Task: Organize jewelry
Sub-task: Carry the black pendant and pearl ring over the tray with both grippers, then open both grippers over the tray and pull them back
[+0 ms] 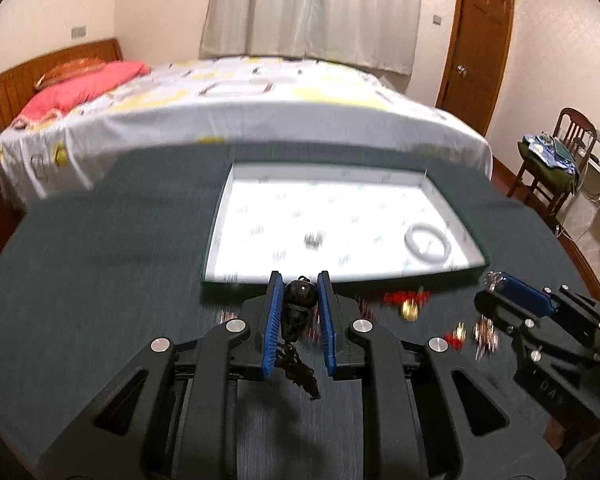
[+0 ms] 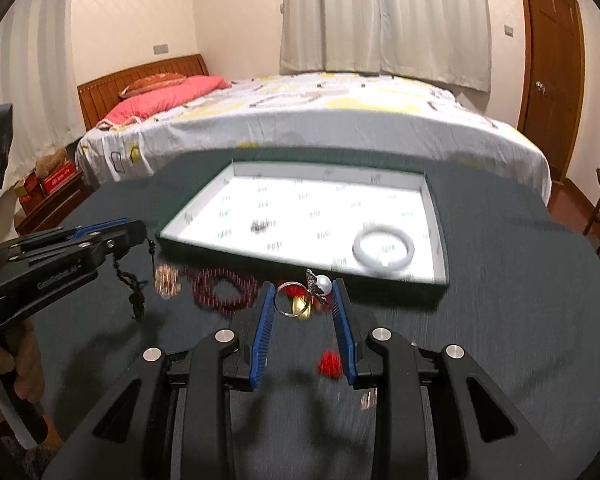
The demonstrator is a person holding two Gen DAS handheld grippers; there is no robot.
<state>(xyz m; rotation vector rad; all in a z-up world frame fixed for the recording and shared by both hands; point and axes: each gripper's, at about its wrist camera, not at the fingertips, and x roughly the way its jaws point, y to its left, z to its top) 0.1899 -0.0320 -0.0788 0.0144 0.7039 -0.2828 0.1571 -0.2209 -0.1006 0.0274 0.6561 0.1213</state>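
Observation:
My left gripper is shut on a black pendant whose dark cord hangs below the fingers; it also shows in the right wrist view. My right gripper is shut on a silver ring with a pearl; it also shows in the left wrist view. Both are held above the dark tablecloth, just before the white tray, which holds a white bangle and a small dark piece.
On the cloth lie a dark red bead bracelet, a coppery piece, a gold piece and a red piece. A bed stands beyond the table. A chair is at the right.

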